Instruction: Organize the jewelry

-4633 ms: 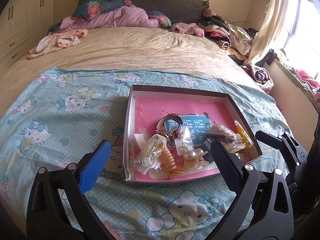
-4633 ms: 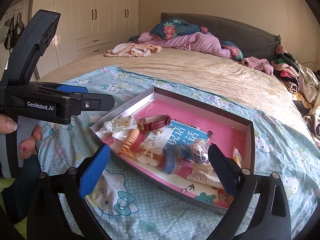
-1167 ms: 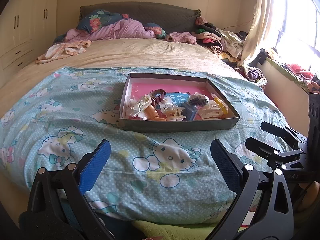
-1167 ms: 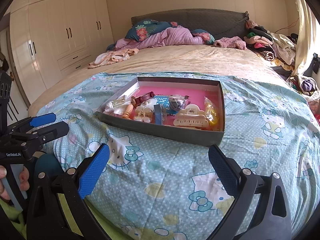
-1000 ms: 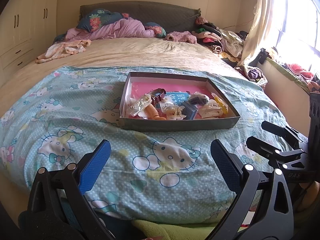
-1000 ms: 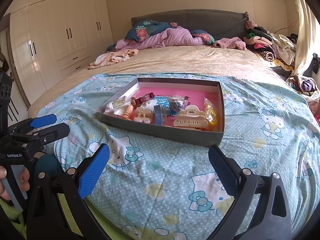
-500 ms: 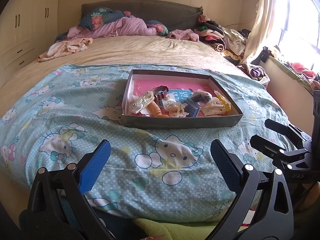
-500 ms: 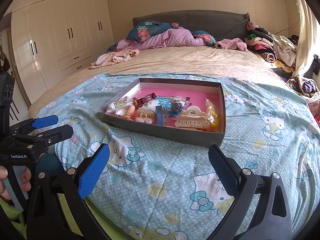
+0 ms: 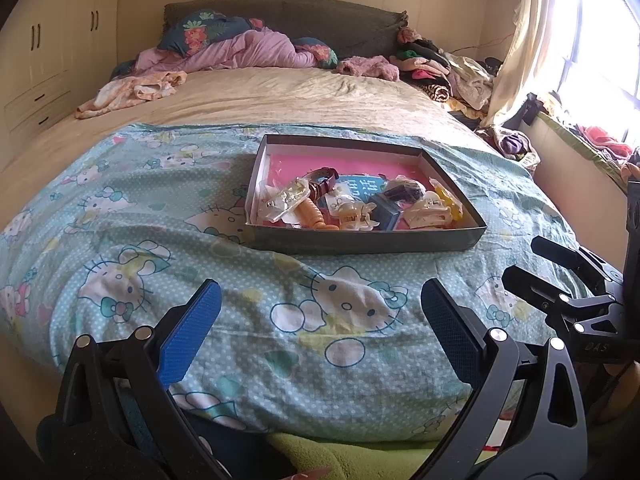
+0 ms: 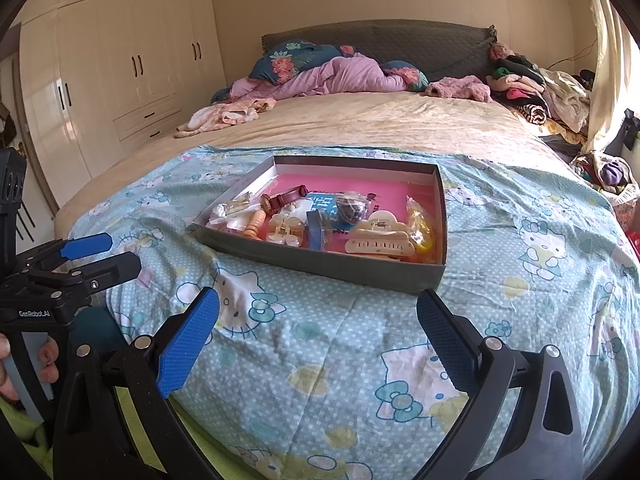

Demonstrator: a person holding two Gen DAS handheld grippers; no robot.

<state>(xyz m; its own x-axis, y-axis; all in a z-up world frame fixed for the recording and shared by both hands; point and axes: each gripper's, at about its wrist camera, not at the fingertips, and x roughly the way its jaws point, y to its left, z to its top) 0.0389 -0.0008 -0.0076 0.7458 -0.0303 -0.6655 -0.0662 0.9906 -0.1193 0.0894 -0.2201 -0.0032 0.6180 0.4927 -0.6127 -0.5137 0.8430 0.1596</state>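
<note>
Left gripper (image 9: 318,324) jaws wide apart, empty, touching nothing. Right gripper (image 10: 318,326) likewise spread and empty. Both hover at the bed's foot edge. Bare patterned blanket (image 10: 320,352) lies between them and the jewelry tray (image 10: 320,264), at 12 o'clock, well apart. Jewelry (image 9: 352,206) fills the tray's near half.

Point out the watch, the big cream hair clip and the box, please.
watch (image 10: 285,197): right wrist view, on its dark red strap.
big cream hair clip (image 10: 380,236): right wrist view, on its toothed body.
box (image 10: 320,266): right wrist view, on its near wall.
</note>
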